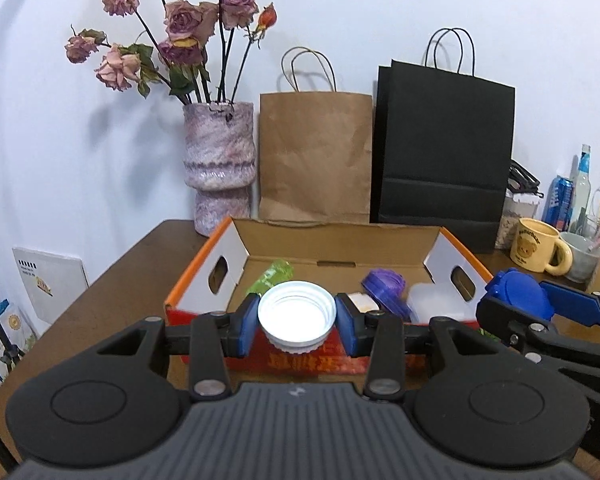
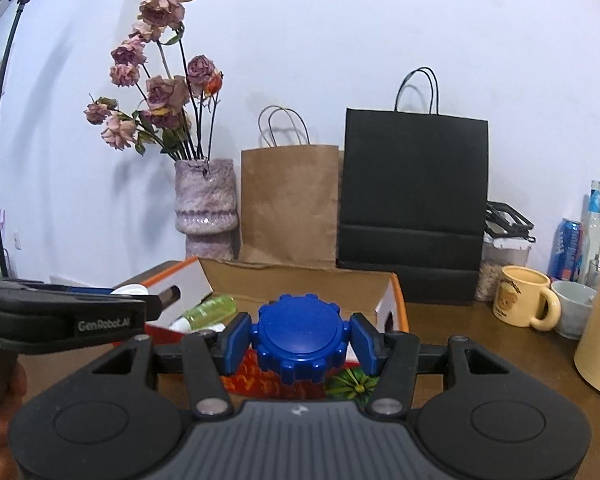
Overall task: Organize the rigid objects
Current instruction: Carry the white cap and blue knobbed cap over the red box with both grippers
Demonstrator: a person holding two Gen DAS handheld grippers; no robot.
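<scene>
The left gripper (image 1: pixel 296 317) has its jaws pinching a white lid (image 1: pixel 297 315) just above the near wall of the cardboard box (image 1: pixel 336 246). The right gripper (image 2: pixel 301 338) has its jaws clamped on a blue lid (image 2: pixel 302 338), by the box's right near corner. The box sits on the tabletop (image 1: pixel 112 300).

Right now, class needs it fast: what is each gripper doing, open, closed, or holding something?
Left gripper: closed on the white lid.
Right gripper: closed on the blue lid.
</scene>
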